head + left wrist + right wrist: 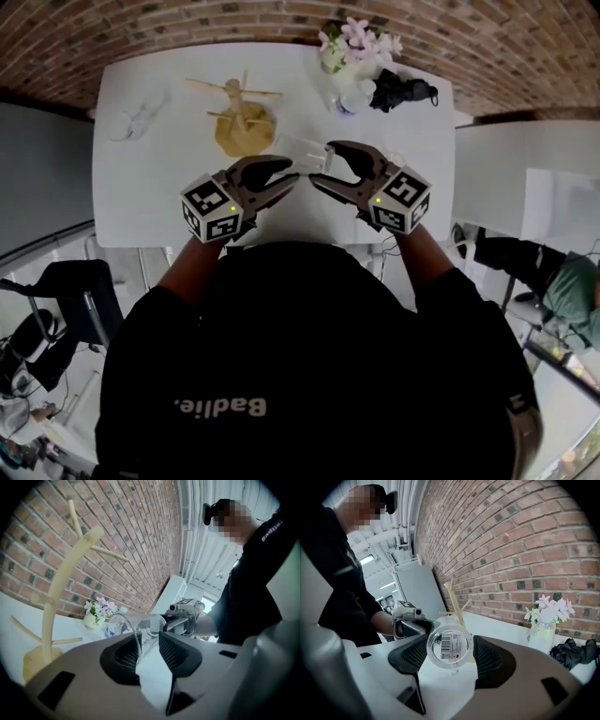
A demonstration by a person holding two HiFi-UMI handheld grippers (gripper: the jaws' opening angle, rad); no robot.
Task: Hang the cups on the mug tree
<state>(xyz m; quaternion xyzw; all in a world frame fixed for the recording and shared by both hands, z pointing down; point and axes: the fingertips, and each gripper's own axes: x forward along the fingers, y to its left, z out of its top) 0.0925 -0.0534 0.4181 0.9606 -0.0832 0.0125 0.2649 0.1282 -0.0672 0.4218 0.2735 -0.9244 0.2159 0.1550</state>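
Observation:
A clear glass cup [302, 150] hangs above the white table [150, 192] between my two grippers, which face each other. My right gripper [322, 166] is shut on the cup; in the right gripper view its barcoded base [449, 647] sits between both pads with the handle pointing down. My left gripper [292, 172] is open, with the cup's rim [133, 637] between the jaws, near one pad and clear of the other. The wooden mug tree [242, 117] stands behind the cup with bare pegs, and shows in both gripper views [51, 606] [457, 599].
A vase of pink flowers [352, 47], a small bottle [354, 97] and a black bundle [403, 91] stand at the table's back right. A clear plastic item [141, 117] lies at the left. The brick wall [187, 23] runs behind. Another white table [525, 178] is to the right.

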